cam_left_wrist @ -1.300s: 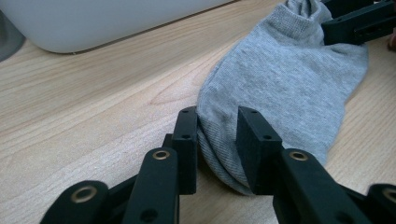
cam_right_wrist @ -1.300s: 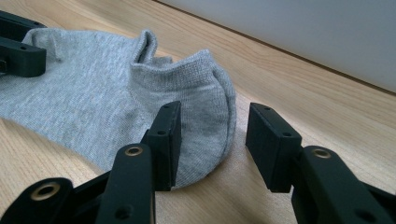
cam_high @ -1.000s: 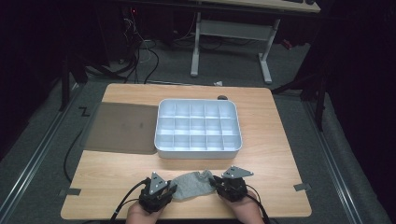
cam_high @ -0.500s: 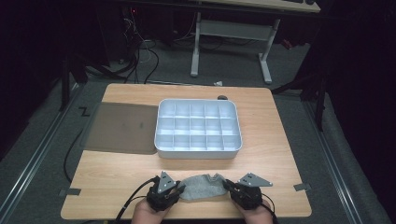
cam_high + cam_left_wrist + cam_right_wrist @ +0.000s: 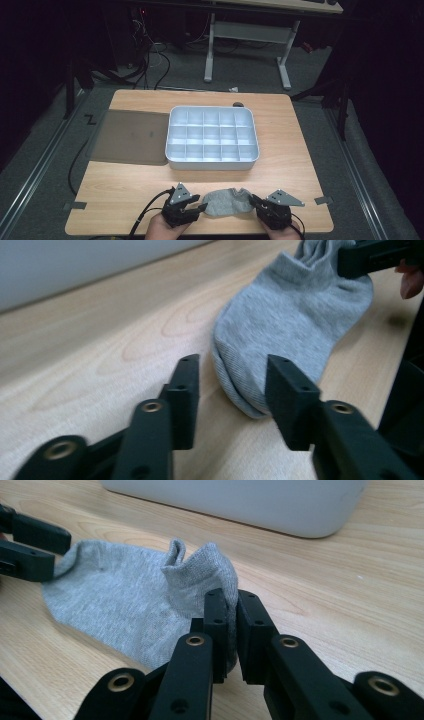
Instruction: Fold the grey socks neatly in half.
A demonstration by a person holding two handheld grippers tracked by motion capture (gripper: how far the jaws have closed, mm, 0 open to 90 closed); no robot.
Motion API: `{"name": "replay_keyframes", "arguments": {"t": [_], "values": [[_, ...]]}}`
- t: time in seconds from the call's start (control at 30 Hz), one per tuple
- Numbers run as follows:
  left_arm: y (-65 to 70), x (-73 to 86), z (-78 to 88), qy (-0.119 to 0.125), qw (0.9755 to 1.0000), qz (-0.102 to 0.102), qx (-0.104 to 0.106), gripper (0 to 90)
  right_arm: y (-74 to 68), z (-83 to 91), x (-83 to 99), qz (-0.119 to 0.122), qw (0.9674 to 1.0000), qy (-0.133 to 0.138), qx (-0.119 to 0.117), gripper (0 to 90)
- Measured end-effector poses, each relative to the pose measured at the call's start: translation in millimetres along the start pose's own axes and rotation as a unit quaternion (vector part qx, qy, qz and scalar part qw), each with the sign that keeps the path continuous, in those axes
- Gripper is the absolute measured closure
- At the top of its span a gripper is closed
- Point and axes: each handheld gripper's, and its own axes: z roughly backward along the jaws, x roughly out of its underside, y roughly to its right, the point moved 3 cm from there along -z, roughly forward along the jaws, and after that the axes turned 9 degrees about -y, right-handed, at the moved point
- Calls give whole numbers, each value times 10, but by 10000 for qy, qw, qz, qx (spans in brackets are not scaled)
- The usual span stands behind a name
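Note:
A grey ankle sock [image 5: 227,202] lies flat near the table's front edge, between the two grippers. My left gripper [image 5: 202,207] is at its toe end. In the left gripper view its jaws [image 5: 233,362] have just been opening and stand apart on either side of the sock's toe [image 5: 290,315], with neither pad pressing on it. My right gripper [image 5: 252,201] is at the cuff end. In the right gripper view it [image 5: 231,600] is shut on a fold of the sock [image 5: 125,600] beside the cuff opening. The left gripper [image 5: 30,545] shows at the far end.
A grey tray [image 5: 212,163] with many compartments sits mid-table, just beyond the sock. A dark mat [image 5: 132,137] lies to its left. A small dark object [image 5: 238,105] rests behind the tray. The table's front edge runs right under both hands.
My right gripper has moved to the right with the cuff, drawing the bunched sock out longer and flatter. The left hand has stayed at the toe end.

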Motion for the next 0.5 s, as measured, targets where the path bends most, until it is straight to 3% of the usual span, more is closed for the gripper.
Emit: {"name": "replay_keyframes", "arguments": {"t": [0.03, 0.17, 0.5], "values": [[-18, 19, -12, -72, 9998, 122, 135, 636, -15, 6, -9, -2, 10000, 7, -16, 848], [-36, 27, -38, -130, 9995, 224, 187, 749, -103, 40, -72, 113, 9999, 63, -49, 848], [3, 29, -39, -43, 9993, 253, 278, 740, -354, 24, -233, 413, 9989, 113, -211, 847]]}}
